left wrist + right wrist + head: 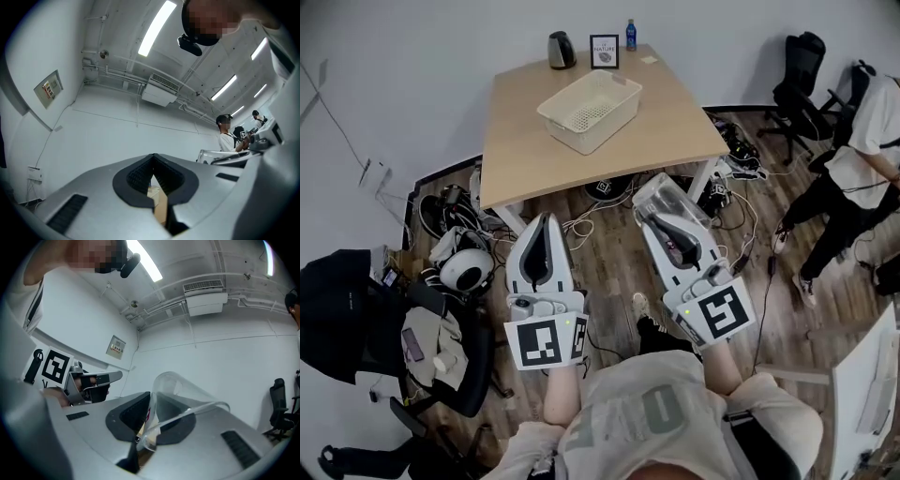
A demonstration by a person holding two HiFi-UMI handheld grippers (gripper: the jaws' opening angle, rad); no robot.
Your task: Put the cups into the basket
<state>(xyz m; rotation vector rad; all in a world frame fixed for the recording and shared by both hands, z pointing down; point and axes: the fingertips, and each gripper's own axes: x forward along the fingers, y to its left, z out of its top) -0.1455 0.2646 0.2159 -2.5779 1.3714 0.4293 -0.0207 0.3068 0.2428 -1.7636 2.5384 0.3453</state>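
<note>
A white slotted basket stands on the wooden table, with nothing visible inside it. My right gripper is held over the floor in front of the table, shut on the wall of a clear plastic cup. In the right gripper view the clear plastic cup tilts between the jaws of my right gripper. To its left, my left gripper is level with it, also short of the table. In the left gripper view my left gripper is shut on nothing.
A kettle, a framed card and a blue bottle line the table's far edge. Cables and gear clutter the floor beside and under the table. A black chair with clothes is at left. A person and office chairs are at right.
</note>
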